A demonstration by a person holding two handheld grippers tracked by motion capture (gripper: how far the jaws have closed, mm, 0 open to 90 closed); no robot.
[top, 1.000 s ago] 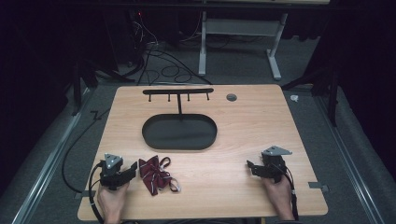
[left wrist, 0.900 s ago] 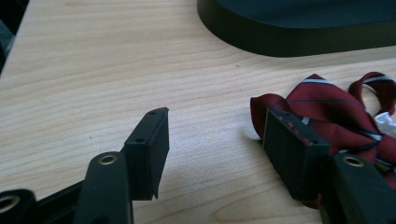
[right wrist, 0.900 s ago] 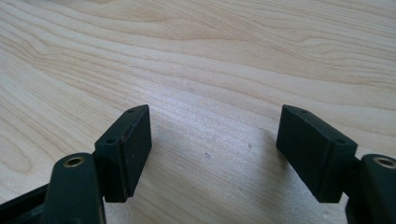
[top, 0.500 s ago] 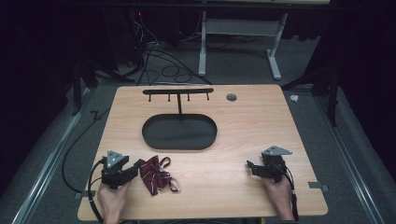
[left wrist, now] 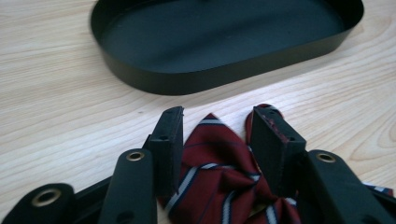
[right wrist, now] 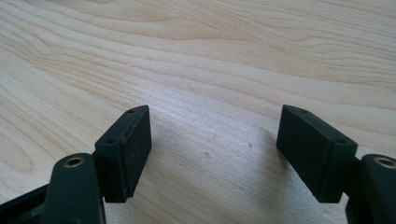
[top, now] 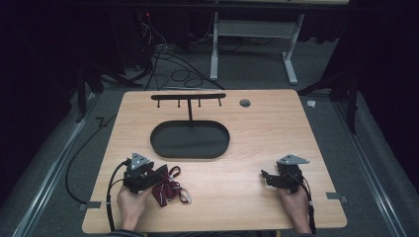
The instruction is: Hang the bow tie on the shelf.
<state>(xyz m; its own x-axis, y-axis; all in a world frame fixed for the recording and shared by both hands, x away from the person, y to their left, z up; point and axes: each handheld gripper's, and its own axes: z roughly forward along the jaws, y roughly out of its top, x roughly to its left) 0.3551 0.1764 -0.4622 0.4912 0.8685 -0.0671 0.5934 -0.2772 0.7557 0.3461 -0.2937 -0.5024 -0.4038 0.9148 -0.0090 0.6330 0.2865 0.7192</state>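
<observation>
Left gripper [left wrist: 217,126] has its jaws around the dark red striped tie [left wrist: 219,177] and they've just been closing in on it, though the pads don't look pressed tight yet. Tie lies bunched on the wooden table [top: 247,148], just in front of the black oval tray [top: 190,139]. Right gripper [right wrist: 212,154] hangs wide open over bare wood.

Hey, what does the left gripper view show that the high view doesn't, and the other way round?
Left gripper view alone: the tie's grey stripes, bunched between the closing left claw's jaws. High view alone: the hook rack, the right claw, both hands, the floor cables. Both: the tie, the black oval tray and the wooden table.
</observation>
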